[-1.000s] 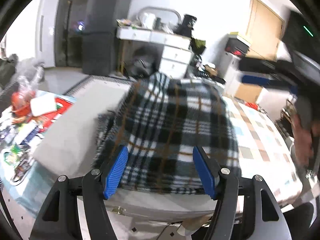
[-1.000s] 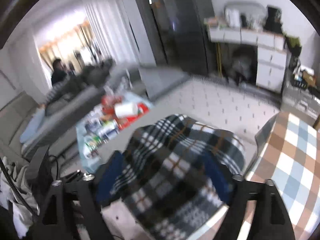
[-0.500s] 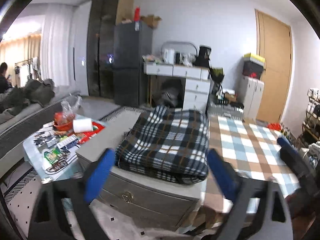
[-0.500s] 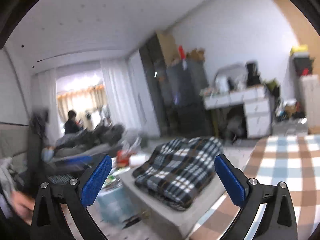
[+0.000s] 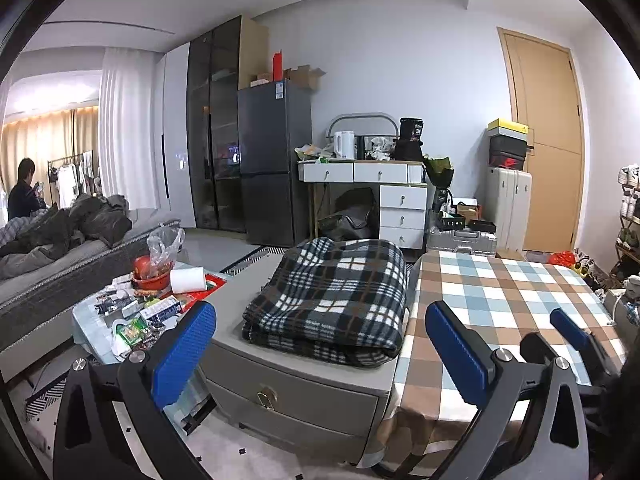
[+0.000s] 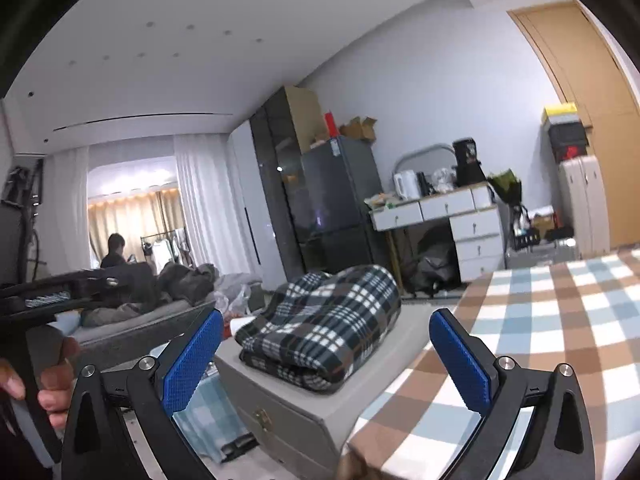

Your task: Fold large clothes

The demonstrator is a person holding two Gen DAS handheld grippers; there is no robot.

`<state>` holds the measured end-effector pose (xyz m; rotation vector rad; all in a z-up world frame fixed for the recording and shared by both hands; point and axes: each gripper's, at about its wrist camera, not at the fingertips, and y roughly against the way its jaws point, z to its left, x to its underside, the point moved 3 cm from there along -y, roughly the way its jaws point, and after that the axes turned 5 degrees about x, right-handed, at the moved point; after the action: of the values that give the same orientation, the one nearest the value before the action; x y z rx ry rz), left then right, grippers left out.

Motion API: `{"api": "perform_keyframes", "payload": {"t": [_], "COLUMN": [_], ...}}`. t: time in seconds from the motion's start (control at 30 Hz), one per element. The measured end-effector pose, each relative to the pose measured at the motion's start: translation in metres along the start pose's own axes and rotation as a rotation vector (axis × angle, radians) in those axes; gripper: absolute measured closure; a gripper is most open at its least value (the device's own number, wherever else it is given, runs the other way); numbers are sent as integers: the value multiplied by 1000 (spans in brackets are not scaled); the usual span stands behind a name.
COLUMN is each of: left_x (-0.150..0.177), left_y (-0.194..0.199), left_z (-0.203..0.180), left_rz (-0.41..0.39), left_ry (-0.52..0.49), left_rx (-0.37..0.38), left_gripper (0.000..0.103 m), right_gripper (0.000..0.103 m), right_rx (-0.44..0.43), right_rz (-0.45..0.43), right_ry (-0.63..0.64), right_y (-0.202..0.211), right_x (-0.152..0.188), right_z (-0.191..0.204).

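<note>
The left gripper [image 5: 320, 340] holds its blue fingers [image 5: 182, 354] spread wide with nothing between them; those jaws have just been opening, and the folded plaid garment [image 5: 332, 300] lies beyond the tips, untouched. The right gripper [image 6: 326, 356] is likewise spread wide and empty, its blue pads [image 6: 460, 364] well clear of the cloth, its jaws also just having opened further. The plaid garment, dark with white and brown lines, rests folded into a thick stack on the flat top of a grey drawer chest [image 5: 296, 396]. Just beside the chest, on its right, stands a table under a brown, blue and white checked cloth [image 5: 500, 292]. The left wrist view alone shows the cluttered low table [image 5: 132, 316] to the left of the chest, with a red bowl [image 5: 150, 278], a white paper roll [image 5: 188, 280] and small packets; it also catches the other gripper's blue finger over the checked cloth. The right wrist view alone shows a hand [image 6: 48, 380] gripping a black handle to the left of the chest. Behind the chest both views show a dark fridge [image 5: 274, 160] and a white desk with drawers [image 5: 380, 188]. To the far left of the chest a seated person [image 6: 114, 252] is visible near curtains.
</note>
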<state>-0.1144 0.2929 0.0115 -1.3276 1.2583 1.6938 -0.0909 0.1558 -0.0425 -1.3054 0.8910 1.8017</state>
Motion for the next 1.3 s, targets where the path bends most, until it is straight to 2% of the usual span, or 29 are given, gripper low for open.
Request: {"api": "perform_keyframes", "payload": {"t": [0.13,0.33,0.5,0.7,1.3], "left_x": [0,0,0,0,3], "left_y": [5,8,10,14,14], "left_z": [-9,-10,-10,-6,-5], "left_rz": [-13,5,3,3,15], "left_ry": [-19,0,-1,15,20], "left_rx": [18,60,49,44,54], "left_gripper": [1,1,1,1,1], "right_gripper": [0,0,0,0,0], "right_rx": [-15,7,-8,-9,-23], "right_rz": [-10,-18,-36,-55,-60], "right_ry": [27,63,34,62,70], "right_y": [16,22,30,33,37], "right_x": [-5,-9,-15,-21,-22], "right_z": [11,19,20,27,33]}}
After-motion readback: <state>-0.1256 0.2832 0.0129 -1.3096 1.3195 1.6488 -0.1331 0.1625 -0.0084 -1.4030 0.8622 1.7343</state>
